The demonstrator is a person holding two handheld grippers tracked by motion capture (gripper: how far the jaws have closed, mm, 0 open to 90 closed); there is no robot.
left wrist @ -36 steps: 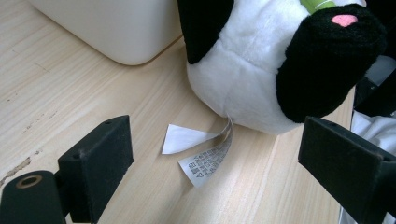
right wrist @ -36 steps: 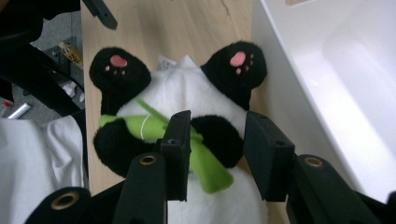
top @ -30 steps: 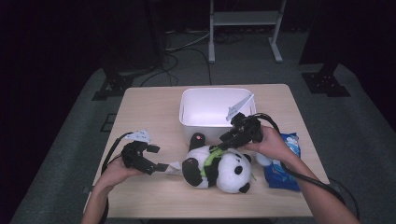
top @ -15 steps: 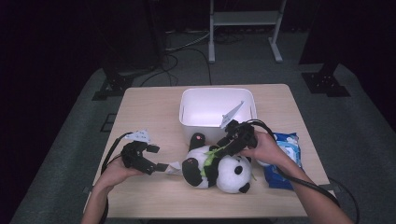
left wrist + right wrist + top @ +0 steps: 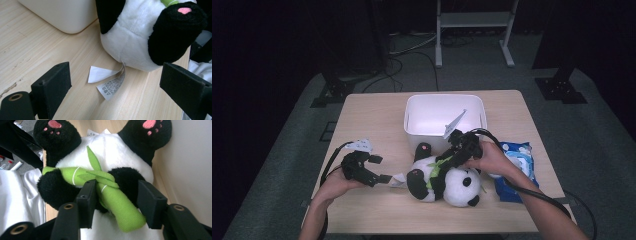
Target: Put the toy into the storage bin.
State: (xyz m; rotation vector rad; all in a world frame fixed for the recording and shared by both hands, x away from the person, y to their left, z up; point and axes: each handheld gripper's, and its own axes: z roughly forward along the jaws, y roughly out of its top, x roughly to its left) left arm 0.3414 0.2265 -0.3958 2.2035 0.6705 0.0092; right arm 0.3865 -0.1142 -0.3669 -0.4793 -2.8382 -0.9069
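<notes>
A black-and-white plush panda [image 5: 451, 184] lies on its back on the wooden table [image 5: 372, 120], hugging a green bamboo stalk [image 5: 117, 203]. My right gripper [image 5: 443, 162] is lowered onto its belly. In the right gripper view its jaws [image 5: 116, 195] straddle the stalk and a black arm, having just closed a little, with no squeeze showing in the plush. My left gripper [image 5: 379, 169] rests left of the panda. Seen from the left gripper view [image 5: 117, 86], it is wide open around the panda's white care tag [image 5: 111, 86], which lies flat on the wood.
A white plastic bin [image 5: 417, 117] stands just behind the panda, its wall close beside the right jaw [image 5: 190, 170]. A blue wipes pack [image 5: 518, 162] lies right of the panda under my right hand. White cloth [image 5: 17, 200] shows beside the plush.
My right gripper came down and leftward from in front of the bin onto the panda's belly, around the bamboo. The left gripper and the panda stayed put.
</notes>
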